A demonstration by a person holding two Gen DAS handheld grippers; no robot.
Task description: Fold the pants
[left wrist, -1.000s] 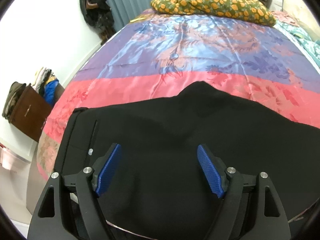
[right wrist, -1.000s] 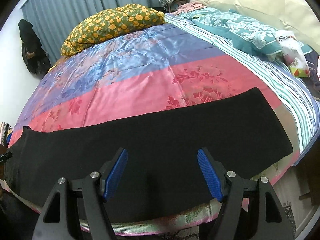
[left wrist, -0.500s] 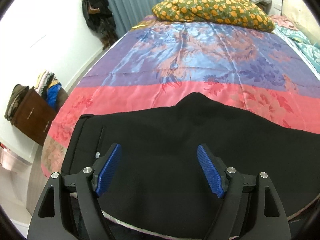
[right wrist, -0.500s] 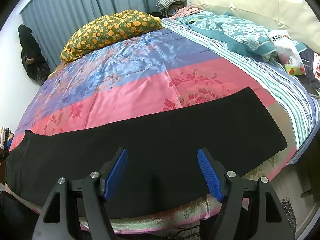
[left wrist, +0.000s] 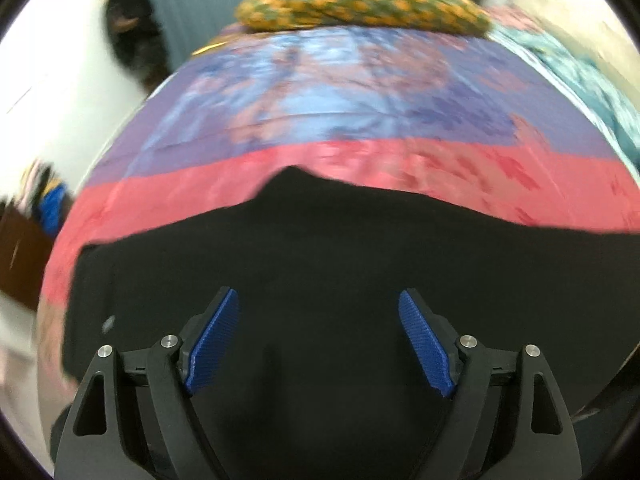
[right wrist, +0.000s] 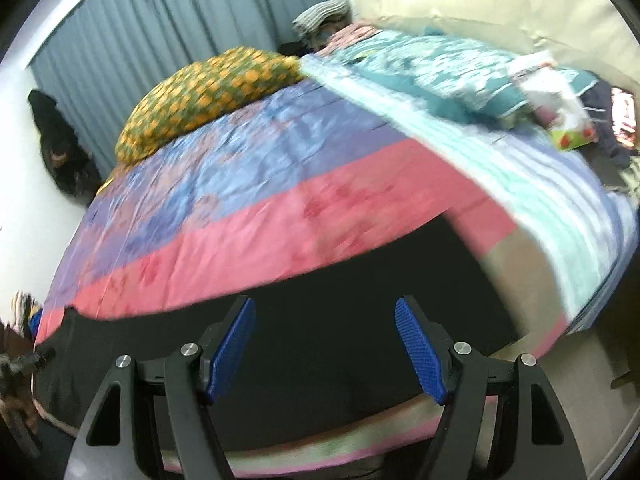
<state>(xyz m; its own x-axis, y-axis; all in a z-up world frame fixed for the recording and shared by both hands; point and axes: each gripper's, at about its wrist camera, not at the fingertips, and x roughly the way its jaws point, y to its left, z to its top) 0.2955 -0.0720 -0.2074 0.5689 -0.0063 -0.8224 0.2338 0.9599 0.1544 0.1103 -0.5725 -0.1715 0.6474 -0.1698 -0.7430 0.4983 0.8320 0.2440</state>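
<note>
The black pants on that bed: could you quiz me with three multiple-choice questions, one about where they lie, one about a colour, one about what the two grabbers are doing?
1. Where do the black pants lie?
A. Along the near edge of the bed
B. On the patterned pillow
C. On the floor

2. What colour is the band of bedspread touching the pants' far edge?
A. Green
B. Pink
C. White

3. How do the left gripper and right gripper stand?
A. Both clamped on the pants
B. One holding the pillow
C. Both open, holding nothing

Answers: 1 A, they stretch across the near edge; 2 B, pink borders the black cloth; 3 C, the blue pads stand apart with nothing between them.
</note>
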